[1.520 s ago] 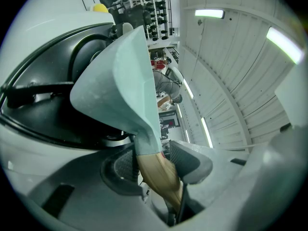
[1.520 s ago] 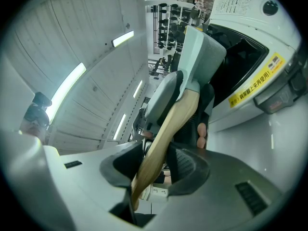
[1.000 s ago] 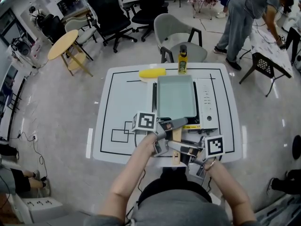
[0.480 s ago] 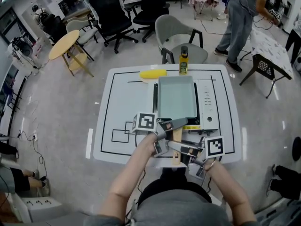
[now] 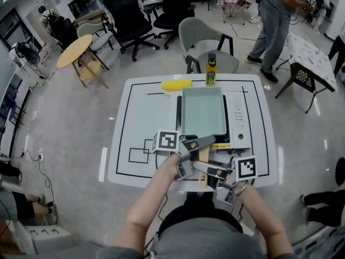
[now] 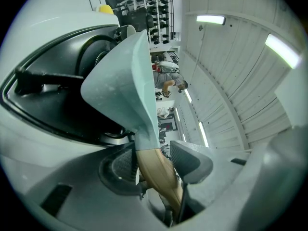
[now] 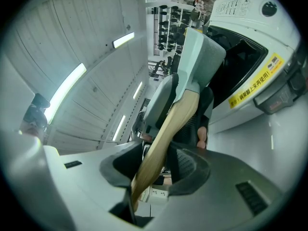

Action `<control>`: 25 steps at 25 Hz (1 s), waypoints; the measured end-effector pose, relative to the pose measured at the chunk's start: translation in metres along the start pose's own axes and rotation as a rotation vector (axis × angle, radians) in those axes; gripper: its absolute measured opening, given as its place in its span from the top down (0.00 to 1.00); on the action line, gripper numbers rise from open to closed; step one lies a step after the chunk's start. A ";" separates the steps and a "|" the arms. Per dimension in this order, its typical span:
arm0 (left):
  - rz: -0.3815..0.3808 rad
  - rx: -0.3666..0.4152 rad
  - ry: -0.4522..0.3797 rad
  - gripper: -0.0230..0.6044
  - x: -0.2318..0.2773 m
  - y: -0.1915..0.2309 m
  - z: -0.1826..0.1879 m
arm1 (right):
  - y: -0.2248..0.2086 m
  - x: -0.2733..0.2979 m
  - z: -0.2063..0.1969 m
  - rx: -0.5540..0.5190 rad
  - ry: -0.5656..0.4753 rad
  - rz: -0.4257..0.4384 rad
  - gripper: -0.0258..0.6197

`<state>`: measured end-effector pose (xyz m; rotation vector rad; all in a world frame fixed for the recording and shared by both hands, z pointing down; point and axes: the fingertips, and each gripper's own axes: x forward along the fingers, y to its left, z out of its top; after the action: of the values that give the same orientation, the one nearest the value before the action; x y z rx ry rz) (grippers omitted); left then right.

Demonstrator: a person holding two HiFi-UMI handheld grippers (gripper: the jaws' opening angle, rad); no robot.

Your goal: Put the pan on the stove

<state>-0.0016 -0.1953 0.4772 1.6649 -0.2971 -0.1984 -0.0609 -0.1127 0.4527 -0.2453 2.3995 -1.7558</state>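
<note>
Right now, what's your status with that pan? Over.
Left gripper and right gripper both shut on the wooden handle. Pan over the stove. Bottle behind the stove, not in the way.

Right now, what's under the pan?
The stove lies under the pan. The left gripper view shows its black burner well beneath the pan's edge. The pan covers the rest, so contact with the supports cannot be seen.
</note>
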 end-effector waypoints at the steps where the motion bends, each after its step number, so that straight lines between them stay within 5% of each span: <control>1: 0.000 -0.001 0.000 0.67 0.000 0.000 0.000 | 0.000 0.000 0.000 0.000 0.000 -0.002 0.72; 25: -0.005 -0.003 -0.009 0.67 -0.002 -0.001 -0.004 | 0.002 -0.004 0.000 0.003 -0.012 0.002 0.72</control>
<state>-0.0023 -0.1904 0.4767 1.6626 -0.2993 -0.2108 -0.0574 -0.1118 0.4512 -0.2527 2.3880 -1.7517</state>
